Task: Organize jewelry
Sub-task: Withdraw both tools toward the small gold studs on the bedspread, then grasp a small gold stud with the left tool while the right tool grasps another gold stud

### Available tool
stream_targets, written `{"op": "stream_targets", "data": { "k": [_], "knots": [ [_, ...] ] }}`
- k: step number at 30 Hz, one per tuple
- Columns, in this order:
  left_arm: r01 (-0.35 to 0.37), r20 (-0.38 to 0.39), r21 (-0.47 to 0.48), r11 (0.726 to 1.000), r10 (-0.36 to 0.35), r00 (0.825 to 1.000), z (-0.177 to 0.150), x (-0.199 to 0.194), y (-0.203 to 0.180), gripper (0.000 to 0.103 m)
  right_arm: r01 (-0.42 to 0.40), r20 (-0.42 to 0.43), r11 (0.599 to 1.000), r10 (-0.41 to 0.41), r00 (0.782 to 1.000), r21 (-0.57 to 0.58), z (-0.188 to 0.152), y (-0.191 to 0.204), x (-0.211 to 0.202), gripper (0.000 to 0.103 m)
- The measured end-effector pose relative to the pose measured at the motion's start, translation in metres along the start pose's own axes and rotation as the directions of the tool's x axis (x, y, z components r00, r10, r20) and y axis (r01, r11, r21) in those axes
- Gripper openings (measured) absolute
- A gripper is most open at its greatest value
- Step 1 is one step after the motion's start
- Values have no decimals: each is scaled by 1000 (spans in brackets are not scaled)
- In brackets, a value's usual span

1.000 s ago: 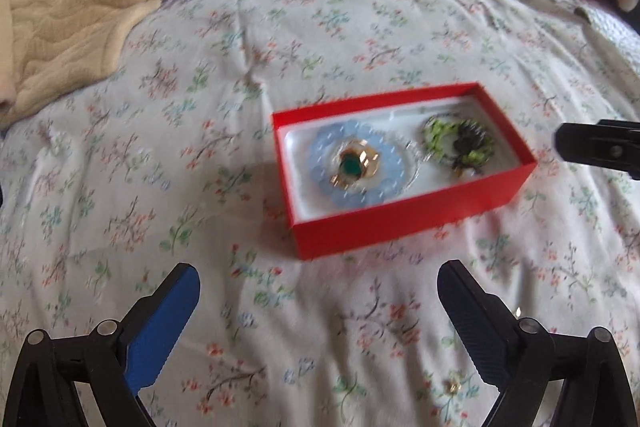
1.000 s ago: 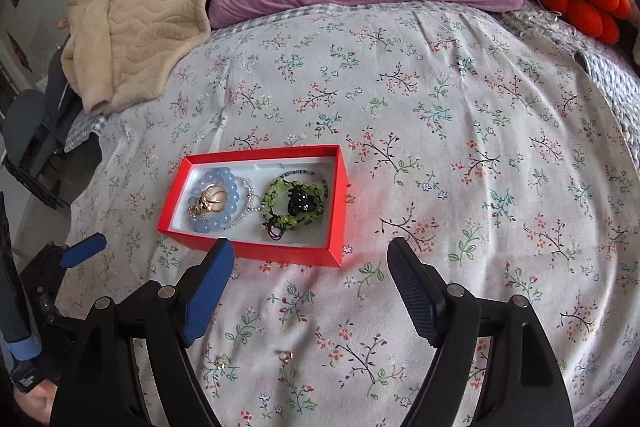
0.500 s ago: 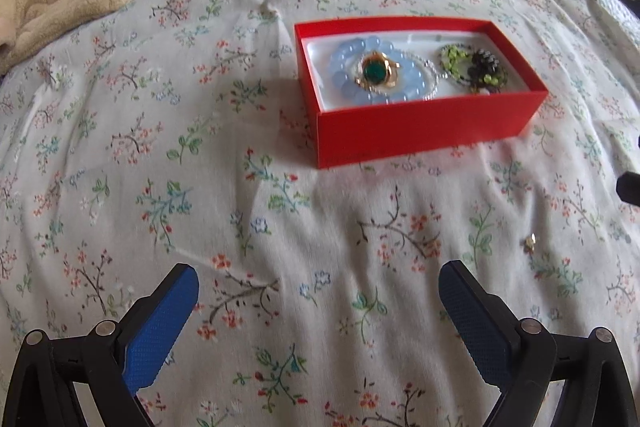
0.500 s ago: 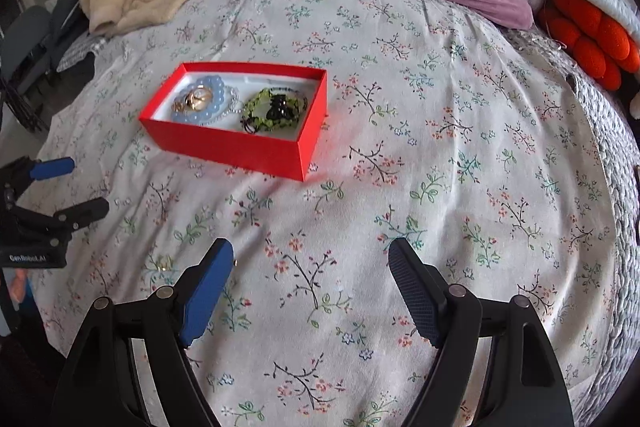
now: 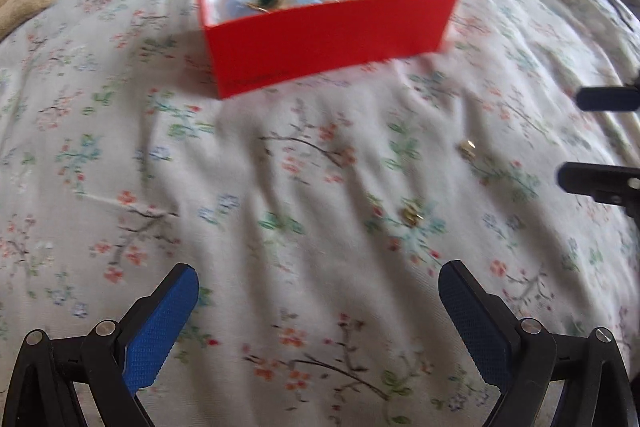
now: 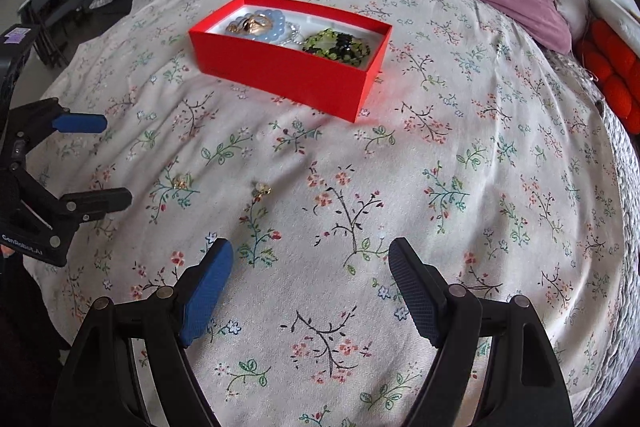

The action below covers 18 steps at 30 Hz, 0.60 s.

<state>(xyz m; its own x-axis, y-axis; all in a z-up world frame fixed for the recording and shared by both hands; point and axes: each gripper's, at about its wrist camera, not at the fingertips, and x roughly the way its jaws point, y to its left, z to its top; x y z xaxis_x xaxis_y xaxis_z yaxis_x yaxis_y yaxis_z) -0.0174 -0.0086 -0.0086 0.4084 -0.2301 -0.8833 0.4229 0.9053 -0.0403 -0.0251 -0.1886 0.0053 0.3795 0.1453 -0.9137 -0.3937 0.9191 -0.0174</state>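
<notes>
Open red box point(image 6: 288, 71) on bed: blue bead bracelet point(image 6: 267, 27), gold ring point(image 6: 248, 25), green-black bracelet point(image 6: 334, 45) inside. 2 gold earrings point(image 6: 262, 190) loose on bedspread.

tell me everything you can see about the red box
The red box is a lidless rectangular tray, seemingly cardboard, with a white lining. It sits flat on the floral bedspread, touched by neither gripper. Inside, a pale blue bead bracelet with a gold piece on it lies at one end, and a green and black bead bracelet at the other. Small print on the outer wall in the left view is too blurred to read.
</notes>
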Motion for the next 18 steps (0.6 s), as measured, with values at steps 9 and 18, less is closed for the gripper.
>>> {"op": "stream_targets", "data": {
  "k": [9, 18],
  "knots": [
    [53, 27, 80, 995, -55, 998, -4, 3, -25, 86, 4, -54, 999, -6, 999, -38, -4, 13, 21, 82],
    [138, 75, 154, 978, -151, 986, 5, 3, -40, 59, -3, -82, 1000, 1, 997, -20, -11, 8, 32, 82]
  ]
}}
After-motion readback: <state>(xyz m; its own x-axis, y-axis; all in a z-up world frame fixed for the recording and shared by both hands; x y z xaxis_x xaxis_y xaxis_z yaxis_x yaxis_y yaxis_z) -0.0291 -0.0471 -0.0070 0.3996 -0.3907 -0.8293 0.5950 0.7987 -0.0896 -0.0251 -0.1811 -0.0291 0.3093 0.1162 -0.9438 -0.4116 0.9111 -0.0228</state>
